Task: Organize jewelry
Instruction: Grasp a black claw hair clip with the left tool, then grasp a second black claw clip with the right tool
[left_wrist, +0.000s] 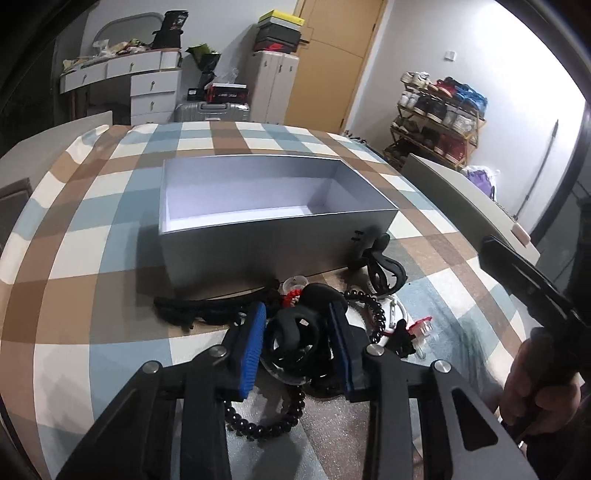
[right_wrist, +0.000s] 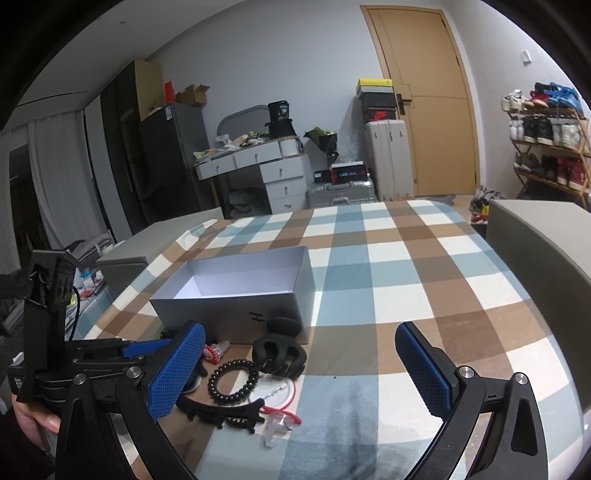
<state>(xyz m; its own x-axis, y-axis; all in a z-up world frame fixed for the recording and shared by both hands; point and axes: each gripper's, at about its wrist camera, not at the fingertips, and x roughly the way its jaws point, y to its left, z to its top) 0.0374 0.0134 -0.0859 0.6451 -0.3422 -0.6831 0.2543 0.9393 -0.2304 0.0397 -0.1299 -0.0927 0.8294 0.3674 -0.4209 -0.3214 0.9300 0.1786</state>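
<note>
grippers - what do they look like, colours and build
Both match: the left gripper and right gripper have black angular linkage arms with round silver pivot bolts, and flat fingers faced with blue, finely textured pads. No sleeves or cables on them are clearly visible.

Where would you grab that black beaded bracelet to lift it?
Take the black beaded bracelet on its bare near-right arc, coming from above with one finger inside the loop. It lies flat as an open ring; its far side crowds the black claw clip, and the right gripper is open.
</note>
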